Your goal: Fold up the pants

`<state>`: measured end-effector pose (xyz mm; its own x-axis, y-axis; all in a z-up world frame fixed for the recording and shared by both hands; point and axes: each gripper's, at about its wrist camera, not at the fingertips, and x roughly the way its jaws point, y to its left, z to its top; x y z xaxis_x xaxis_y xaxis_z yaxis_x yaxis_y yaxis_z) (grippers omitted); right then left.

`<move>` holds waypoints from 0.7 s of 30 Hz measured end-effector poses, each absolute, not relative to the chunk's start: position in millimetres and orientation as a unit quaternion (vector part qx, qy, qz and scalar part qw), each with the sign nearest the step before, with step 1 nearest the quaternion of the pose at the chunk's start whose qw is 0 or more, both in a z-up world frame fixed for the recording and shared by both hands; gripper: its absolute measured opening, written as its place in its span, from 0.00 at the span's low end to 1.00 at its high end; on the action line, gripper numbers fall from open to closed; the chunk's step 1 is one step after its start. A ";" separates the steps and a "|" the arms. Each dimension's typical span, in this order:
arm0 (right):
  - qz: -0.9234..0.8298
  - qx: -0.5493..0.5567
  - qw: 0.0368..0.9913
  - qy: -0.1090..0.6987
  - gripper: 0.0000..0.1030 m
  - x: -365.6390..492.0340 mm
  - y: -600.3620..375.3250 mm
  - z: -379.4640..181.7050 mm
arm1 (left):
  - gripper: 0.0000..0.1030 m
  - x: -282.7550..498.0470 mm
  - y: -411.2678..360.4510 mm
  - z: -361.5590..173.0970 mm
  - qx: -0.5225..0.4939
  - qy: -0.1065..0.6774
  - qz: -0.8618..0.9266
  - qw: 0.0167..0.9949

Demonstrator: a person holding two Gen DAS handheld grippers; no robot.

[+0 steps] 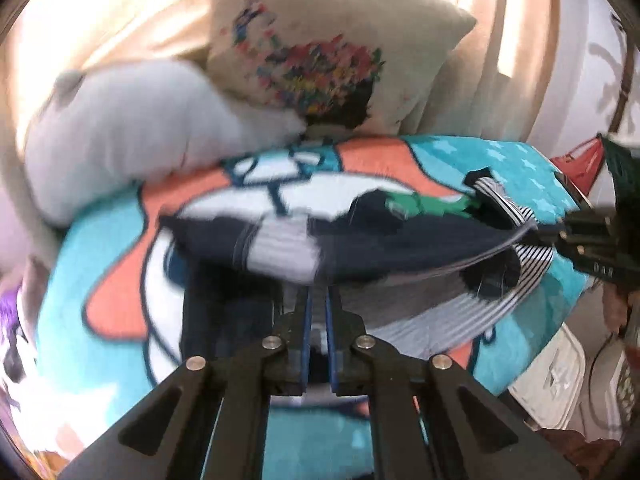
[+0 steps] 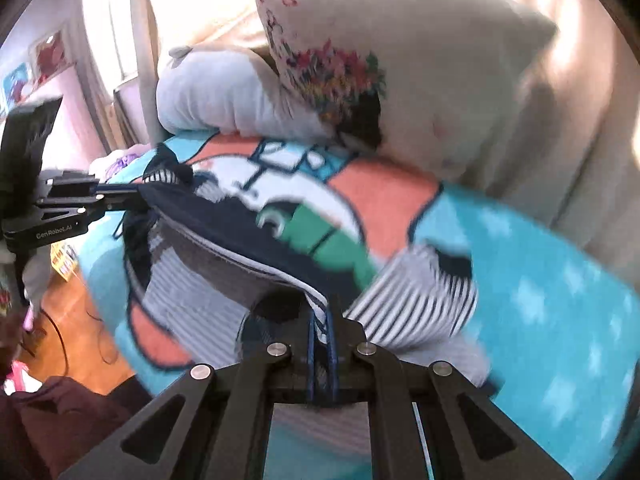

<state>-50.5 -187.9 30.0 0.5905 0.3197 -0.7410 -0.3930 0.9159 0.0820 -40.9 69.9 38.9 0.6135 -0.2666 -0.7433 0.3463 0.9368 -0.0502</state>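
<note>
Nearest the lens in each wrist view, the left hand-held gripper [image 1: 318, 300] and the right hand-held gripper [image 2: 322, 320] each have their fingers nearly together, pinching an edge of the pants [image 1: 400, 240]. The navy pants, with striped lining and a green patch, hang stretched between the two grippers just above the cartoon-print blanket [image 1: 500, 156] on the bed. Beyond lie a grey plush cushion [image 1: 132, 128] and a floral pillow [image 1: 320, 36] against beige curtains [image 2: 580, 120].

Pants [image 1: 400, 240]: navy fabric, green graphic, grey panels, navy-white striped cuffs. Held raised and stretched, edge clamped between the left gripper [image 1: 318, 300] fingers; opposite edge pinched in the right gripper [image 2: 322, 320].
</note>
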 end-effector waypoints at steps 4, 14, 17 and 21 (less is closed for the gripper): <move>0.186 0.004 0.886 0.425 0.07 -71.4 -196.0 -2.2 | 0.06 -56.9 88.8 10.1 0.018 0.435 -0.150 0.888; 0.107 0.081 0.920 0.369 0.23 -100.2 -229.5 32.2 | 0.65 -54.6 126.6 47.2 -0.068 0.392 -0.141 0.906; 0.096 0.082 0.929 0.348 0.61 -85.6 -216.8 42.3 | 0.68 -13.8 122.9 49.4 -0.111 0.414 -0.138 0.893; 0.035 0.048 0.934 0.353 0.63 -54.9 -189.8 39.9 | 0.69 32.6 108.1 33.3 -0.155 0.474 -0.127 0.857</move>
<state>-54.9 -189.8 39.9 0.7482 0.0995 -0.6559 -0.0314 0.9929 0.1148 32.6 108.1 33.3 0.5173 -0.3655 -0.7738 0.0714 0.9195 -0.3866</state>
